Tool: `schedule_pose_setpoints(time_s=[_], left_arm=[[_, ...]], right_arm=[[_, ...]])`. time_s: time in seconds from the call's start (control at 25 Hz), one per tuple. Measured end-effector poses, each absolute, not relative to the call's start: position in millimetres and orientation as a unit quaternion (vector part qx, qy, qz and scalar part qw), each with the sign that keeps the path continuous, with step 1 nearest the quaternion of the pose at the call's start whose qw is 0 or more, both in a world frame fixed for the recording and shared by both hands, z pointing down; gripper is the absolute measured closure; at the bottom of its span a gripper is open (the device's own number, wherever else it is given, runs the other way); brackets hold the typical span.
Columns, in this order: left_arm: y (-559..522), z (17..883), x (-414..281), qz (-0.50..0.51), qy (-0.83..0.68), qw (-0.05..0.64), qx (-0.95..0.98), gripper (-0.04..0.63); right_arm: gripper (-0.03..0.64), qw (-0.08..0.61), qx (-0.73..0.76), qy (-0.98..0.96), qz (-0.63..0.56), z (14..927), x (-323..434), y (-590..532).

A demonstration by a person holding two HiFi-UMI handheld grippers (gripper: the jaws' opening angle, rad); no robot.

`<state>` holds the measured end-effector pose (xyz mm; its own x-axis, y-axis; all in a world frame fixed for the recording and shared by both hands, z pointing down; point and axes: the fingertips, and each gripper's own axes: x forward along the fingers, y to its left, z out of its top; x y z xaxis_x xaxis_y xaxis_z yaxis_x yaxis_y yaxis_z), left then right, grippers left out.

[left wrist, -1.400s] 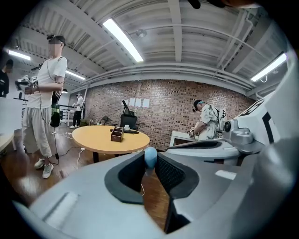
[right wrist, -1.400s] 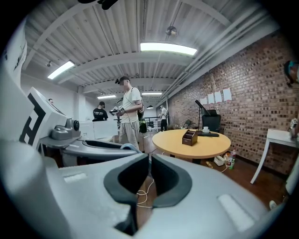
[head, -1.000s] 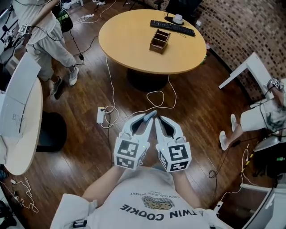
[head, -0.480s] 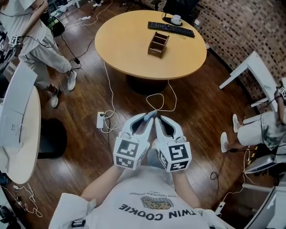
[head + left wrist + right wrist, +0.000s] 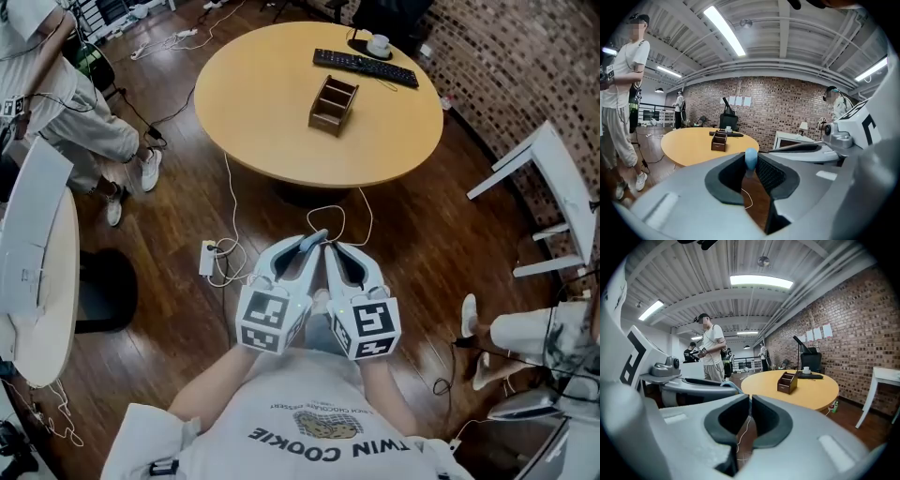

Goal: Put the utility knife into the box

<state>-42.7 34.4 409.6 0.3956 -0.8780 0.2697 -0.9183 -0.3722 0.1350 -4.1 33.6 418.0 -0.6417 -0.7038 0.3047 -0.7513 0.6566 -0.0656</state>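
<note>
Clenched on the utility knife point(image 5: 750, 157) with the left gripper point(image 5: 751, 162), showing only a rounded blue end and a hint of grey body between the fingers point(image 5: 771, 176); pressed shut on nothing with the right gripper point(image 5: 750, 401), just beside the left. Probably light, stiff and slick-sided, so best pinched across the flat body, well clear of the blade end. Nowhere near the wooden box point(image 5: 334, 105) yet, sitting far ahead of both fingers on the round bench point(image 5: 262, 122).
</note>
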Motion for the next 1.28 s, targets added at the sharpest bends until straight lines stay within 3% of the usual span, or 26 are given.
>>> schedule_pose_setpoints(time_s=[0.6,1.28], left_arm=[[-78.4,410.9,-1.4,0.091,-0.577,0.12,0.802,0.523],[-159.6,422.1,-12.3,0.105,-0.601,0.111,0.785,0.523]], right_arm=[[0.6,0.126,0.363,-0.919,0.085,413.8,37.0,-83.0],[0.6,0.129,0.338,-0.928,0.086,424.1,32.0,-160.9]])
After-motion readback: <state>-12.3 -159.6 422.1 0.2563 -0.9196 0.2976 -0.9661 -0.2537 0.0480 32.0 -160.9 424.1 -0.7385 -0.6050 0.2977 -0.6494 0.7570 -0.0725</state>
